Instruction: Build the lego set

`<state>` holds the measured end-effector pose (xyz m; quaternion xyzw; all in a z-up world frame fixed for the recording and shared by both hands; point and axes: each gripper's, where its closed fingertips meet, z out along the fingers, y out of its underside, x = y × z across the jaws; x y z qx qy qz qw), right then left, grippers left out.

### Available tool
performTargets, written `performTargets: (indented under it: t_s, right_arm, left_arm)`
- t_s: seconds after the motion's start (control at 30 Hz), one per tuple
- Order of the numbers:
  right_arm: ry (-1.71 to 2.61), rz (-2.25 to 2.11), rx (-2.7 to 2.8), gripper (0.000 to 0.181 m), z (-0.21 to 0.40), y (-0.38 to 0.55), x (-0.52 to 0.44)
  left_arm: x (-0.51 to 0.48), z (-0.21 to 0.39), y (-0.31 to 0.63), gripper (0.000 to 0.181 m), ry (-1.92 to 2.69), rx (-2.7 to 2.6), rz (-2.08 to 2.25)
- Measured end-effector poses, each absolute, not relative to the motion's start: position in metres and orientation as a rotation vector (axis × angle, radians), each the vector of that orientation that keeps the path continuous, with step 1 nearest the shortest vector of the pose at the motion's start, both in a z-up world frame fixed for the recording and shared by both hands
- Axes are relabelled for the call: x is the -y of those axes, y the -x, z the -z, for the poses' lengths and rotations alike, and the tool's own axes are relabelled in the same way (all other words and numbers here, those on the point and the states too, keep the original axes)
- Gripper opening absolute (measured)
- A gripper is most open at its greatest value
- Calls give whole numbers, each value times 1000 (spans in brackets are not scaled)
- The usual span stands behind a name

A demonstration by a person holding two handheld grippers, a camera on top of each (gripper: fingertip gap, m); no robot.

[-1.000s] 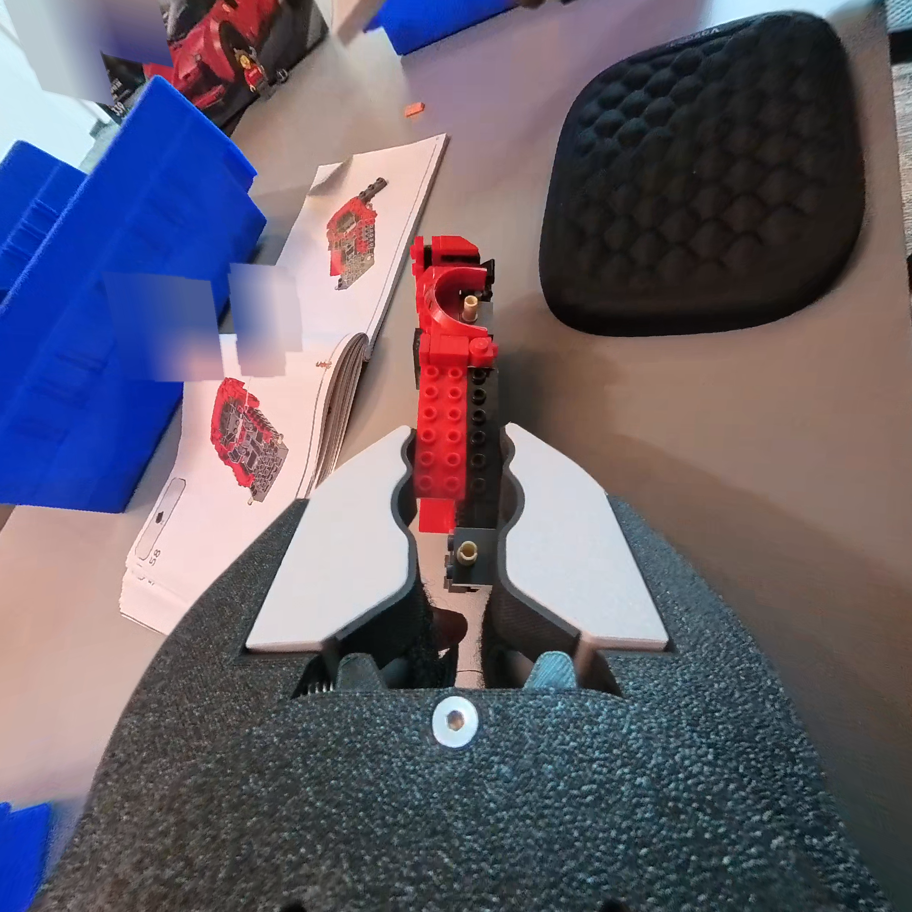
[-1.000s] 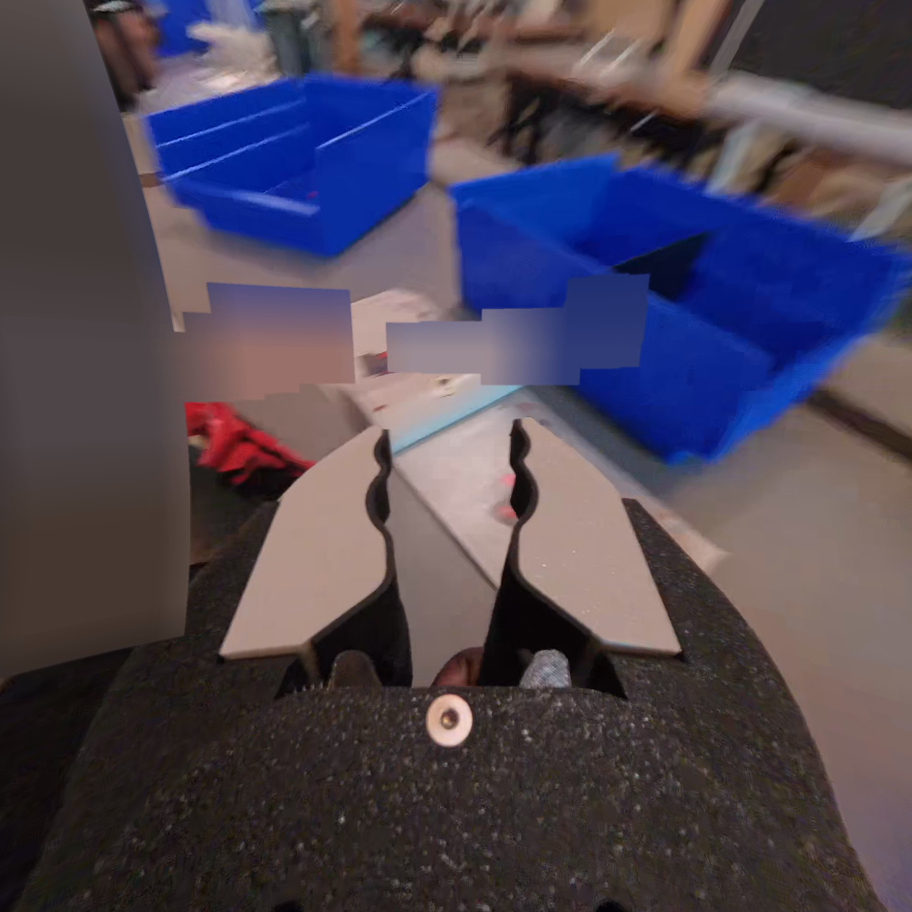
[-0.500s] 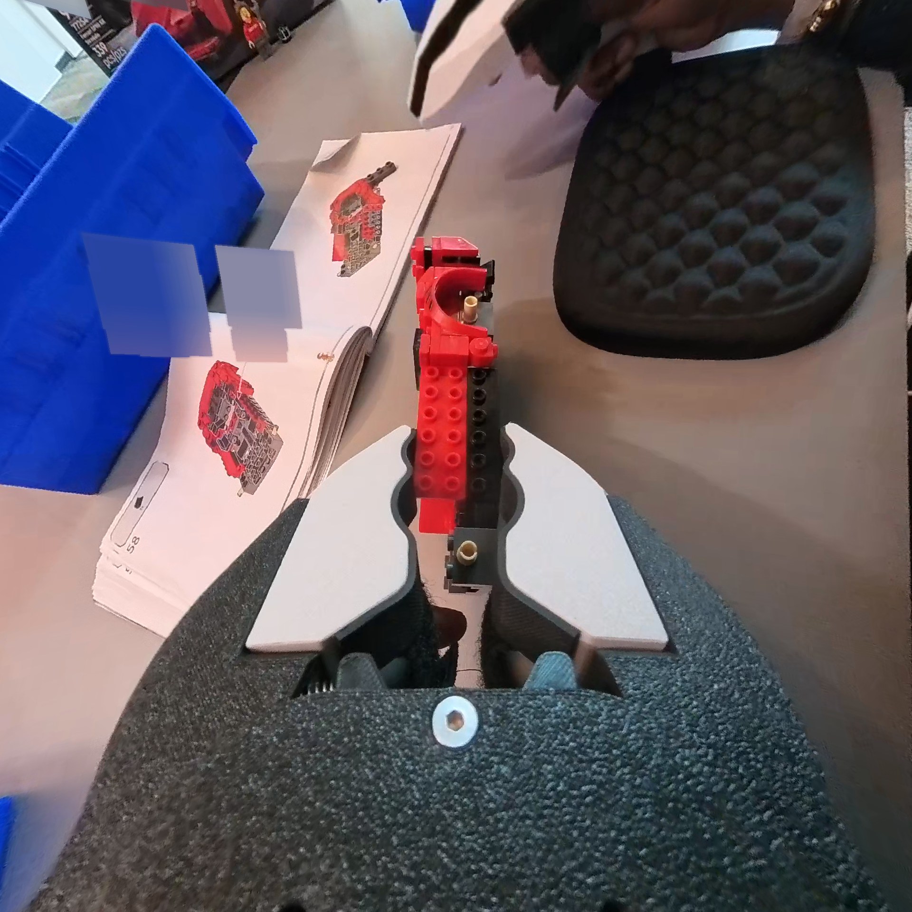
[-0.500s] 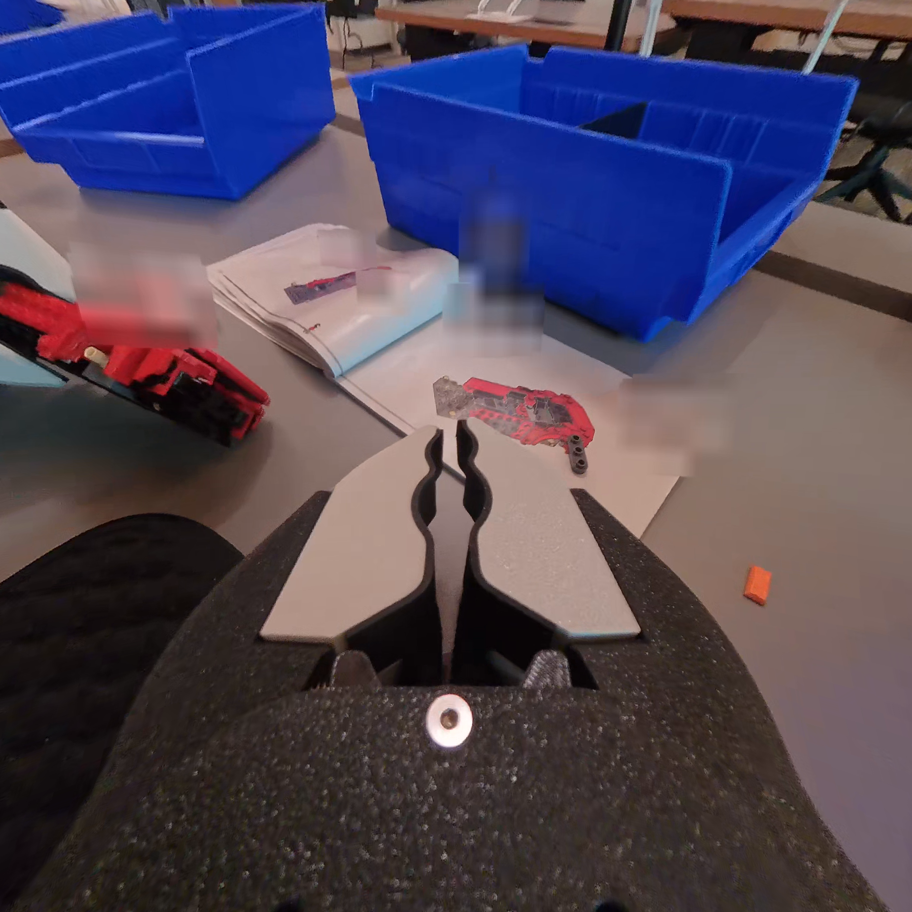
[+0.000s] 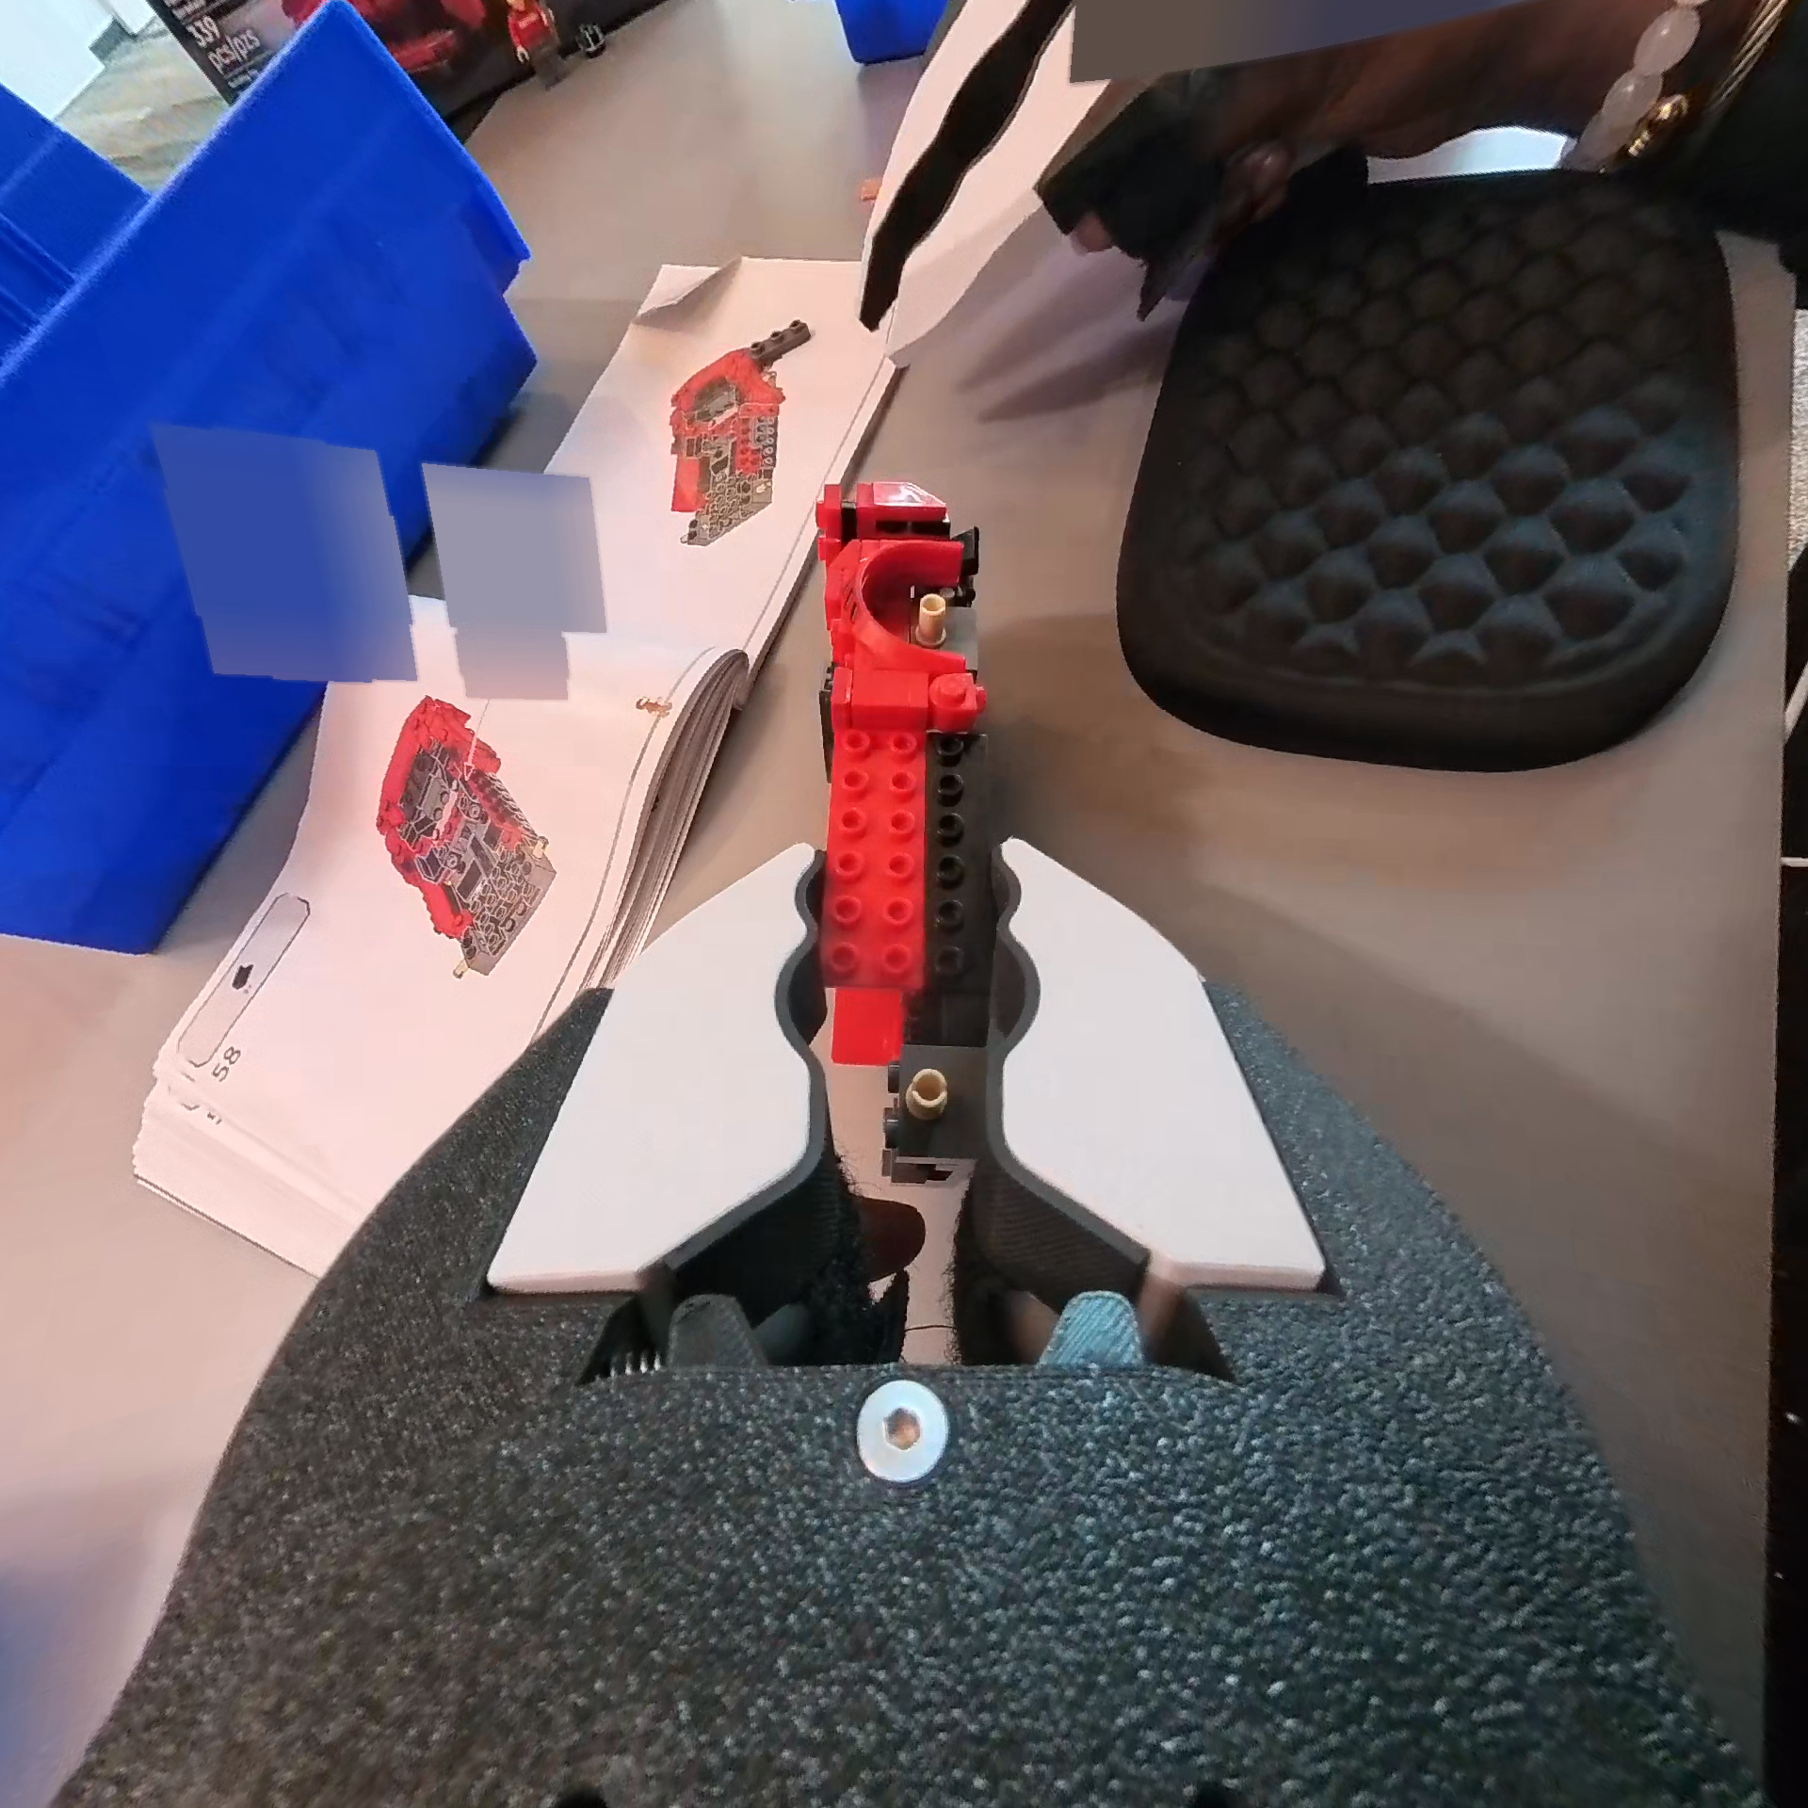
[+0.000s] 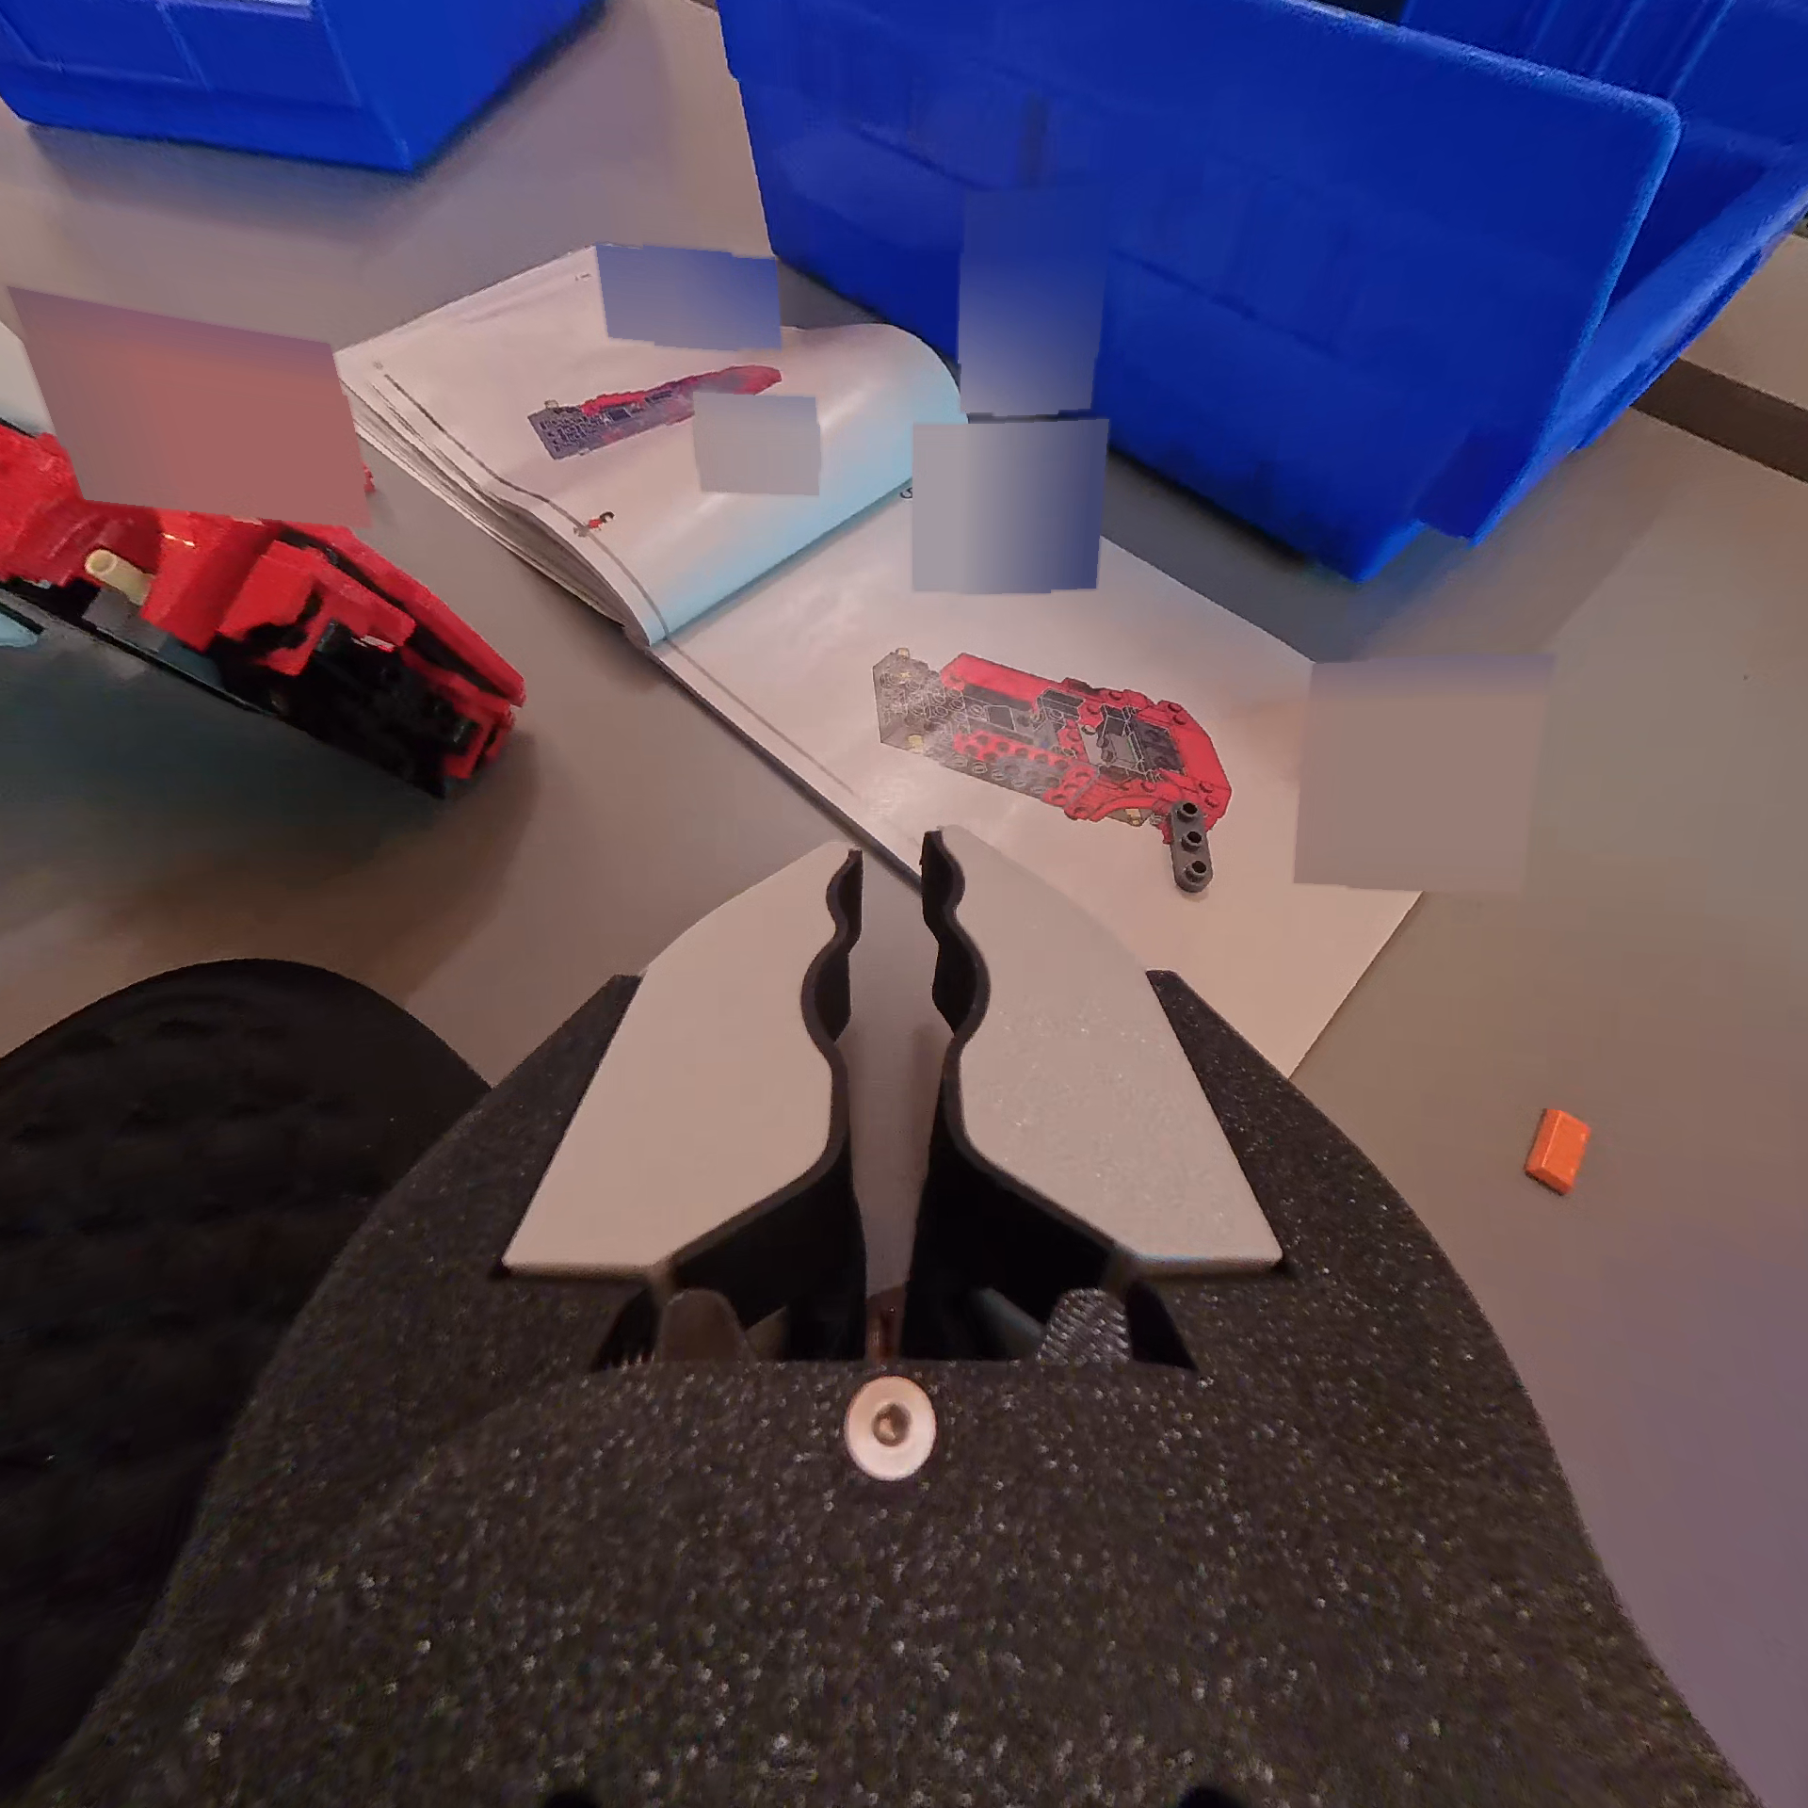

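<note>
A: State the left gripper (image 5: pixel 905 964) condition.

B: Its jaws are clamped on the red and black partly built brick car chassis (image 5: pixel 900 783), at the rear half. The chassis long axis runs straight forward along the fingers, above the grey tabletop (image 5: pixel 1370 978).

A: And the right gripper (image 6: pixel 892 861)?

B: Nearly pressed together, a narrow gap remaining, nothing held. It hovers at the near edge of the open white instruction booklet (image 6: pixel 783 607).

A: Candidate parts?

B: A small dark grey three-hole plate (image 6: pixel 1192 843) lies on the booklet page, just ahead and right of the right gripper's tips, long axis roughly pointing away. A small orange tile (image 6: pixel 1558 1151) lies farther right. The right gripper is nearer to both; it likely must spread before picking.
</note>
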<state>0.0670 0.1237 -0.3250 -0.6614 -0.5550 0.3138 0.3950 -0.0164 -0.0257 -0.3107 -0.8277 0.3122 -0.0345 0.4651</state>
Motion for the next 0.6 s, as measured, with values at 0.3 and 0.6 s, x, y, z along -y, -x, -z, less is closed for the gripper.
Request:
performTargets:
  t_s: [0.3, 0.6]
  right_arm:
    - [1676, -787, 1413, 11, 326, -67, -124]
    - [1689, -775, 1419, 12, 328, -67, -125]
  left_arm:
    - [24, 311, 15, 30, 2043, -704, 117]
    - [22, 311, 17, 30, 2075, -620, 175]
